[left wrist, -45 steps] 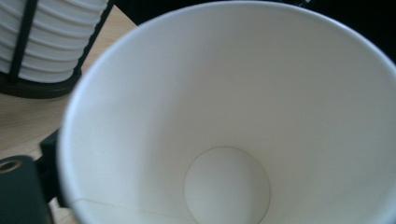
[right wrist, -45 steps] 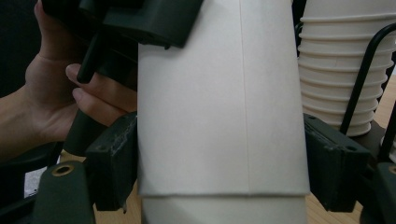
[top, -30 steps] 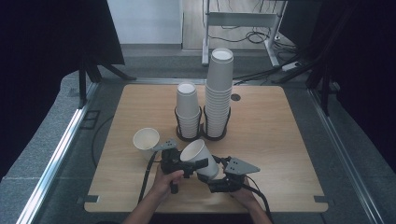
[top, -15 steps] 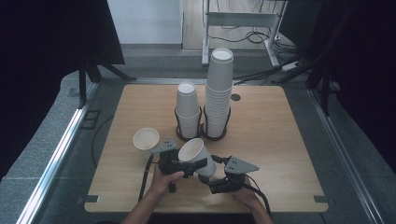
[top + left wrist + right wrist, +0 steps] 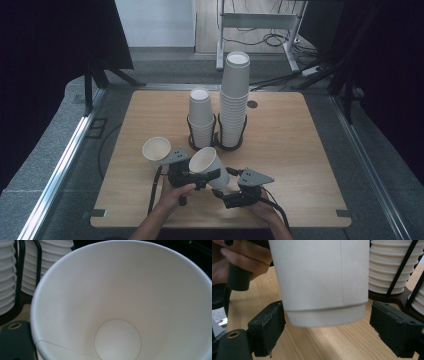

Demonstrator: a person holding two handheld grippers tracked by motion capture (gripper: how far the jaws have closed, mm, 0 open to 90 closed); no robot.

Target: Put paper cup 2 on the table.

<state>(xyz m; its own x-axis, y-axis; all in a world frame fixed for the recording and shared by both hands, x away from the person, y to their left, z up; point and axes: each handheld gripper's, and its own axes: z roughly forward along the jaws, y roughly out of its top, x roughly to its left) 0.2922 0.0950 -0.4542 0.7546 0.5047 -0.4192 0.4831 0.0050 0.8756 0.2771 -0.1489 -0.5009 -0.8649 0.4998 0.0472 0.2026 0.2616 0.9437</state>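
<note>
The table point(image 5: 300, 165) is carrying two wire holders at its far centre: the taller stack of cups point(image 5: 235, 100) is standing in the right one and the shorter stack point(image 5: 201, 120) in the left one, touching side by side. One loose cup point(image 5: 156, 149) is sitting apart on the wood, left of the holders, mouth up. A second cup point(image 5: 209, 165) is hanging tilted above the near centre of the table, between the two hands. The left gripper point(image 5: 207, 176) is pinching this cup by its rim wall, mouth turned toward its own camera. The right gripper point(image 5: 220, 192) has just been opening its jaws; they are standing spread either side of the cup base point(image 5: 325, 317), with gaps visible at both pads. Judged from this, one cup is already set out, the second appears freshly separated, and its placing is pending, with both stacks remaining
</note>
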